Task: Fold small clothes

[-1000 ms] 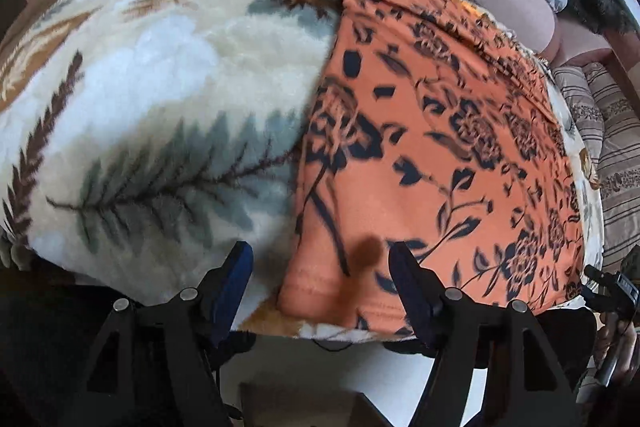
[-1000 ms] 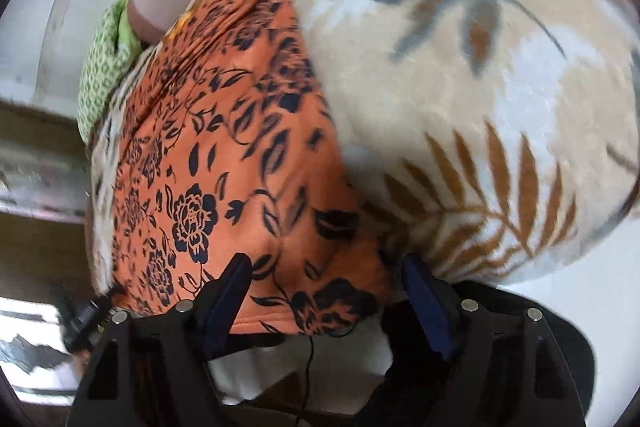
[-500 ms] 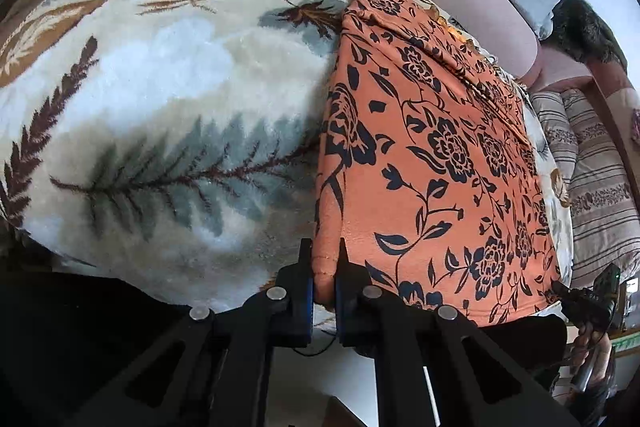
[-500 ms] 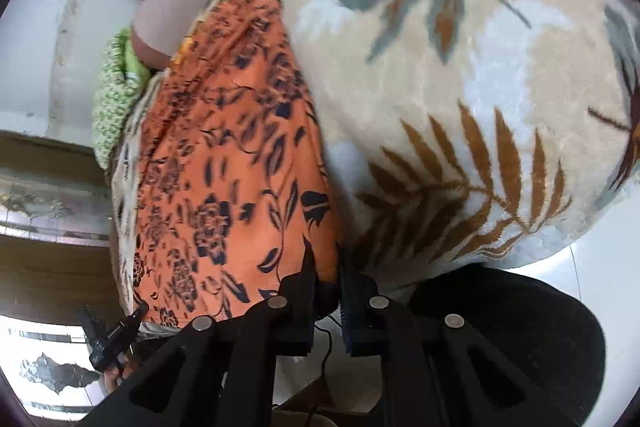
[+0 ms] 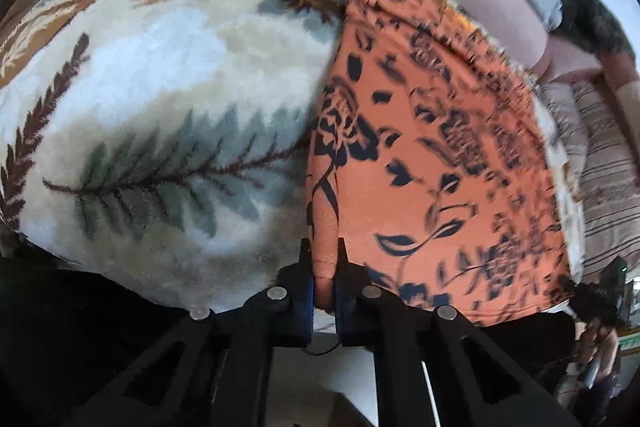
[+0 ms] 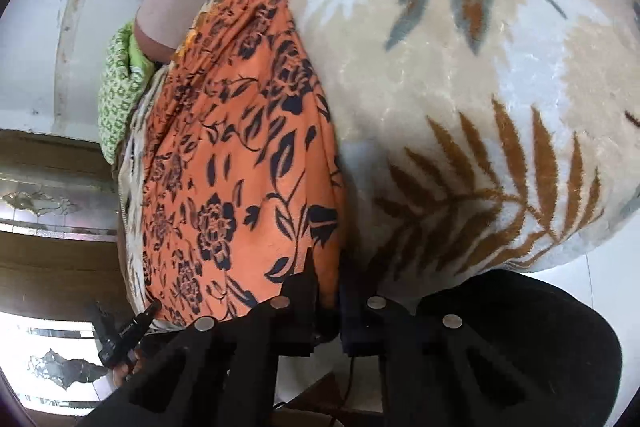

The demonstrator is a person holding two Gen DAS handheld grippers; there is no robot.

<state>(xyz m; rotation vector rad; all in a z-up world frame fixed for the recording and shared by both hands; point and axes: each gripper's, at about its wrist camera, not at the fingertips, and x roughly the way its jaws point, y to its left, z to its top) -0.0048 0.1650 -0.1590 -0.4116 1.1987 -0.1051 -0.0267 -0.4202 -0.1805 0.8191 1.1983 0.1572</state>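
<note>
- Both near corners of the orange cloth [image 5: 432,155] are pinched: left gripper [image 5: 325,283] and right gripper [image 6: 329,291] each clamped on one.
- Next, I reckon: lift together and carry the hem across the blanket [image 5: 168,75].

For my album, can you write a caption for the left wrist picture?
Left tongs pinch the near corner of the orange flowery cloth lying on a leafy blanket.

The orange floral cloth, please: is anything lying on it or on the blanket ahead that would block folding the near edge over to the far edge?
Nothing visible does. Both grippers, left and right, are shut on the near corners of the orange cloth. Its top is bare, and the green cloth sits past the far edge, off the blanket.
</note>
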